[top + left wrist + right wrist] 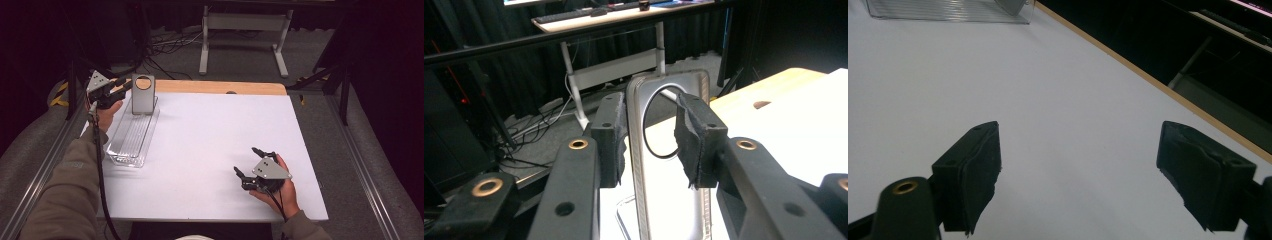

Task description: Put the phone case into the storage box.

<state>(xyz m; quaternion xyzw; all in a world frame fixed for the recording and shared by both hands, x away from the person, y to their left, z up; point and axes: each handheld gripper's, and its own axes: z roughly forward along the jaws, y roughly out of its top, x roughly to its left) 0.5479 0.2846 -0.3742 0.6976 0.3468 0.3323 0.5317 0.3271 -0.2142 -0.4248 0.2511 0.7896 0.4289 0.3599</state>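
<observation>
With the left gripper [121, 86] parted loosely around the upright silver plate [143, 94] at the clear tray's [131, 135] far end, a nudge could topple it, while the right gripper [255, 162] rests wide apart near right.

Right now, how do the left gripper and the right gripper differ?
The left gripper is raised at the table's far left corner, its jaws either side of the upright grey plate; the right gripper sits low near the front edge. The right's jaws gape wider, with nothing between. Both have black padded jaws.
</observation>
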